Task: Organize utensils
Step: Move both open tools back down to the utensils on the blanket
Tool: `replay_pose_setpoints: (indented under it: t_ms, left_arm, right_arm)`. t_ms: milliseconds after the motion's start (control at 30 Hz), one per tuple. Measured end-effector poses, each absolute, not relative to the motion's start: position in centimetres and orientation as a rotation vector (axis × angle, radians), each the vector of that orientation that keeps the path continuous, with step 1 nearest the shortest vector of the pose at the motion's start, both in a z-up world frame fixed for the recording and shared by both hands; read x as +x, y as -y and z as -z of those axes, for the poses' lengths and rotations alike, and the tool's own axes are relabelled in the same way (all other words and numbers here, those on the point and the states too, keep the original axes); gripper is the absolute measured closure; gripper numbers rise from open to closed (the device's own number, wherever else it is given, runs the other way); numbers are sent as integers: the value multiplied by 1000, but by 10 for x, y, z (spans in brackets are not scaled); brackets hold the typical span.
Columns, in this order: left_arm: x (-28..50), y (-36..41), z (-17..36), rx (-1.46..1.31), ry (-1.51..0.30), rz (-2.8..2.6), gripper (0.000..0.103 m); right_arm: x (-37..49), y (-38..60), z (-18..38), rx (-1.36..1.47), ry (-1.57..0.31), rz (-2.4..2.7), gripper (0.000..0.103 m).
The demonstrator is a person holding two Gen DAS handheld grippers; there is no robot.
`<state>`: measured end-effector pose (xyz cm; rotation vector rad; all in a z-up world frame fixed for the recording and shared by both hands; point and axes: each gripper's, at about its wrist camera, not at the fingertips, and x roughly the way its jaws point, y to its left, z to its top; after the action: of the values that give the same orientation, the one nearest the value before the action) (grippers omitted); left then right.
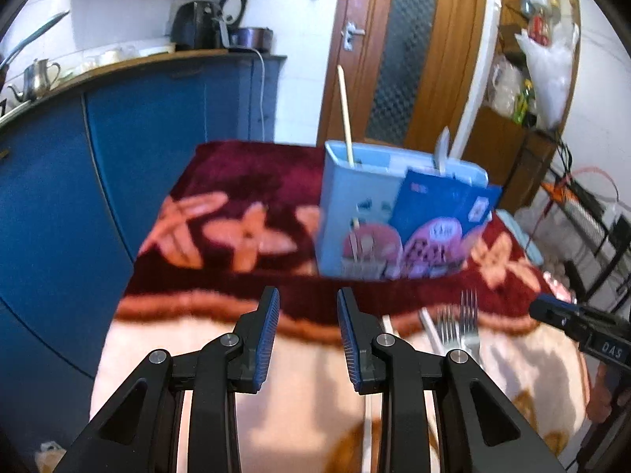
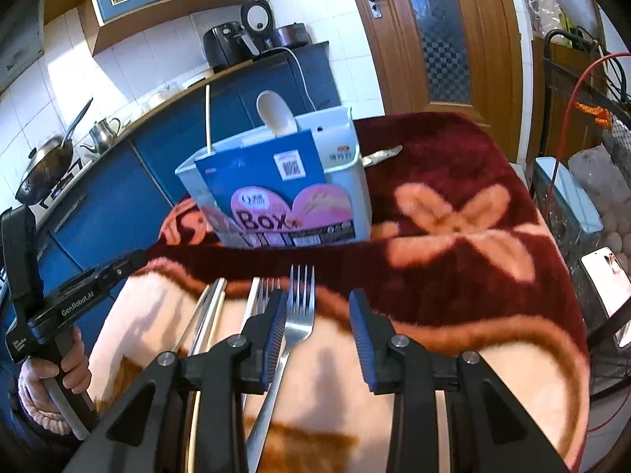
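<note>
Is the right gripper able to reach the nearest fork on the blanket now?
Probably yes. The right gripper is open and empty, and the fork lies just beside its left finger with nothing over it. Another fork lies close alongside.

Black left tongs (image 1: pixel 307 335) and right tongs (image 2: pixel 317 335) carry ribbed blue pads, silver screws; pink knitted cuff (image 2: pixel 37 410).

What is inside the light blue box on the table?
Sticking out of the light blue box are a white spoon and a thin pale stick, maybe a chopstick. The walls and blue label hide whatever sits lower down.
</note>
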<state>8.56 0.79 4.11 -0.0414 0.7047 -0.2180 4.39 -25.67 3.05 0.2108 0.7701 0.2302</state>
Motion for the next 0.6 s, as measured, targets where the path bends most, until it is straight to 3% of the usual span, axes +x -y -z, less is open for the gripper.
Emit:
replay_pose_setpoints:
  t_ms: [600]
  left_arm:
    - [84,23,2,97,-966,294,71]
  right_arm:
    - [34,258,-7,202,-853,-223,66]
